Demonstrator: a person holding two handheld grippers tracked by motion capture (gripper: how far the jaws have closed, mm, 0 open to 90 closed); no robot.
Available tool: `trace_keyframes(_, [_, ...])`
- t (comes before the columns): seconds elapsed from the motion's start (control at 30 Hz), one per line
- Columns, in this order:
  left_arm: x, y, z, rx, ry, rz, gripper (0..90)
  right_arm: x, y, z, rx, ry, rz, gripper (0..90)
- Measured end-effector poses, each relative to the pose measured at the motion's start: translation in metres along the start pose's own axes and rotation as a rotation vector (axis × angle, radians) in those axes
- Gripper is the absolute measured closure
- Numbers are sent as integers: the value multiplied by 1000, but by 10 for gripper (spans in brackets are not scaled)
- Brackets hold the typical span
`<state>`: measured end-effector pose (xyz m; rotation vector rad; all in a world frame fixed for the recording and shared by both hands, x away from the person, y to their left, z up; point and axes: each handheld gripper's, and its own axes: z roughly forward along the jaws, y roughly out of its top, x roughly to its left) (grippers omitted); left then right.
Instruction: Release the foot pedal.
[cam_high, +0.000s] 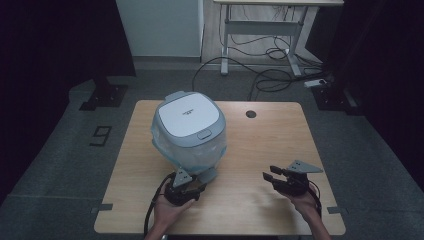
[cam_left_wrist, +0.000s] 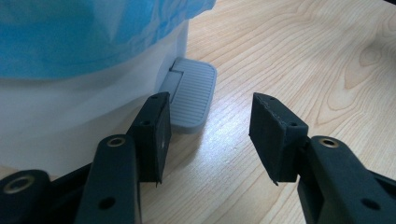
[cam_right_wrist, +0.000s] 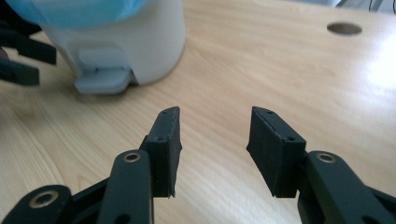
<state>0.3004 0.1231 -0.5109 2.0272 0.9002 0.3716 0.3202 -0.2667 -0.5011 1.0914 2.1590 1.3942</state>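
A white pedal bin with a grey-blue lid and a blue bag liner stands on the wooden table, left of centre. Its grey foot pedal sticks out toward the near edge. My left gripper lies just in front of the pedal, open. In the left gripper view the pedal sits right beyond the left jaw of that gripper, with nothing between the pads. My right gripper is open over bare wood at the right. The right gripper view has this gripper empty, the bin and pedal farther off.
A round cable hole lies in the table's far right part. Beyond the table there are a white desk frame and loose cables on the grey floor. The left gripper shows at the left edge of the right gripper view.
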Motion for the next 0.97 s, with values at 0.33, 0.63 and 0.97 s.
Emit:
trace_keyframes(0.33, [0, -2, 2, 11, -1, 0, 488, -8, -23, 2, 30, -15, 40, 528])
trace_keyframes(0.63, [0, -2, 2, 13, 1, 3, 488, -9, -27, 6, 44, -19, 40, 524])
trace_keyframes(0.97, [0, -3, 3, 20, -1, 4, 488, -11, -26, 4, 34, -21, 44, 503])
